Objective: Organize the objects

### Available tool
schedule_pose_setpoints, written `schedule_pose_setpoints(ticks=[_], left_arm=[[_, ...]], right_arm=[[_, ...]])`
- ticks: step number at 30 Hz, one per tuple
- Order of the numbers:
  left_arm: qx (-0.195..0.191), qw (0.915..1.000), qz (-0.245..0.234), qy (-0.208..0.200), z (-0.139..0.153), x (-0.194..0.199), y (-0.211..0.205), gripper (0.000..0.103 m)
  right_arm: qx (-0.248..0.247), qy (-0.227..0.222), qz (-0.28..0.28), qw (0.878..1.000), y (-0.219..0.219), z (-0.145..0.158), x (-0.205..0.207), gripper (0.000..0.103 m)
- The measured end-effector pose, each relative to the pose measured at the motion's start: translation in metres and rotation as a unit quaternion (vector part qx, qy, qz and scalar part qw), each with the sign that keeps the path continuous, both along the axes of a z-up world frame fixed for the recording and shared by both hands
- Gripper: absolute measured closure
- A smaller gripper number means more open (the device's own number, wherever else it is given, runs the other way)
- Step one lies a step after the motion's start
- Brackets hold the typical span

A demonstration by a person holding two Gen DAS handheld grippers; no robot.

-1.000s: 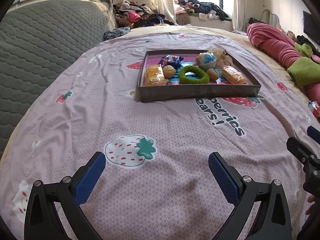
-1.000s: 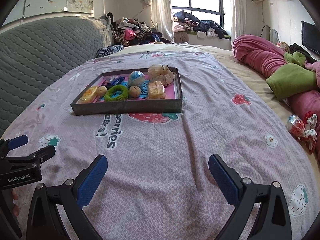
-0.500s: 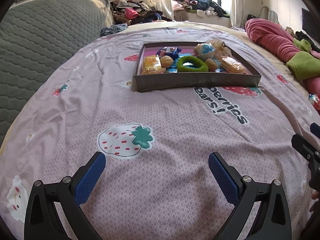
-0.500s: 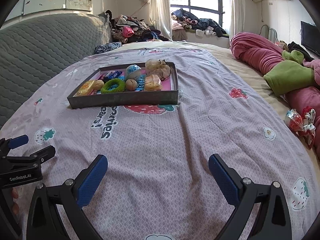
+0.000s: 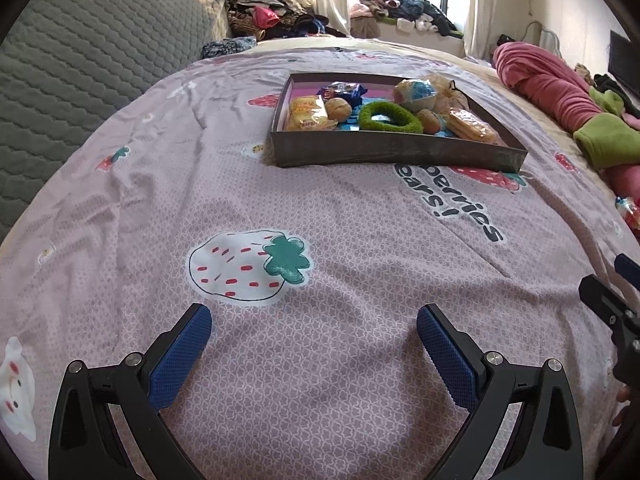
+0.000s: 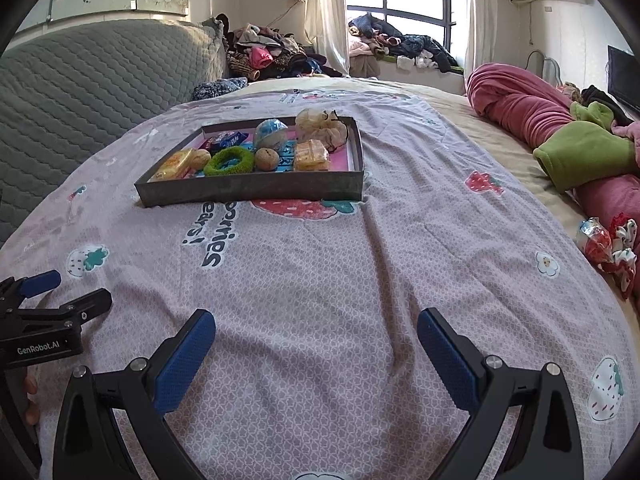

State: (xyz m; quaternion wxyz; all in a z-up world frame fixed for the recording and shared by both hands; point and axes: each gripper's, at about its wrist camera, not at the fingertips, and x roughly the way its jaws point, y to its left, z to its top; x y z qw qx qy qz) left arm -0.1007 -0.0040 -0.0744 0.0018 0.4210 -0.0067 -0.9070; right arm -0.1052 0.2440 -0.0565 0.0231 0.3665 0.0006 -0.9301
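Observation:
A dark shallow tray point(image 5: 384, 148) point(image 6: 256, 190) sits on the bed's pink strawberry sheet, far ahead of both grippers. It holds a green ring point(image 5: 389, 118) point(image 6: 229, 161), snack packets point(image 5: 307, 113), round buns point(image 6: 267, 158), a blue-white ball point(image 6: 271, 133) and a crumpled bag point(image 6: 322, 128). My left gripper point(image 5: 314, 336) is open and empty above the sheet. My right gripper point(image 6: 316, 336) is open and empty too. A wrapped candy point(image 6: 596, 240) lies at the sheet's right edge, beside patterned cloth.
A grey quilted headboard point(image 6: 80, 80) runs along the left. Rolled pink and green blankets point(image 6: 560, 144) lie on the right. Clothes are piled by the window point(image 6: 384, 40) at the back. The left gripper shows in the right wrist view point(image 6: 44, 320).
Both views have tilted and shifted slightly; the tray sits a little differently in frame. Both grippers stay open and empty.

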Motion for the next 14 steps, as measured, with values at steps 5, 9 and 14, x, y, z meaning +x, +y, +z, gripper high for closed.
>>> schedule_pose_setpoints(ticks=[5,9,14], left_arm=[[-0.011,0.9999,0.011,-0.005,-0.005,-0.004,-0.001,0.0],[-0.012,0.9999,0.01,-0.003,-0.008,-0.004,-0.001,0.0],[-0.005,0.9999,0.008,-0.004,-0.009,-0.006,-0.002,0.0]], right_arm=[[0.002,-0.01,0.002,1.0,-0.002,-0.006,-0.004,0.001],[0.003,-0.026,-0.005,1.0,-0.001,-0.014,-0.009,0.001],[-0.001,-0.042,-0.006,0.999,0.0,-0.02,-0.014,0.001]])
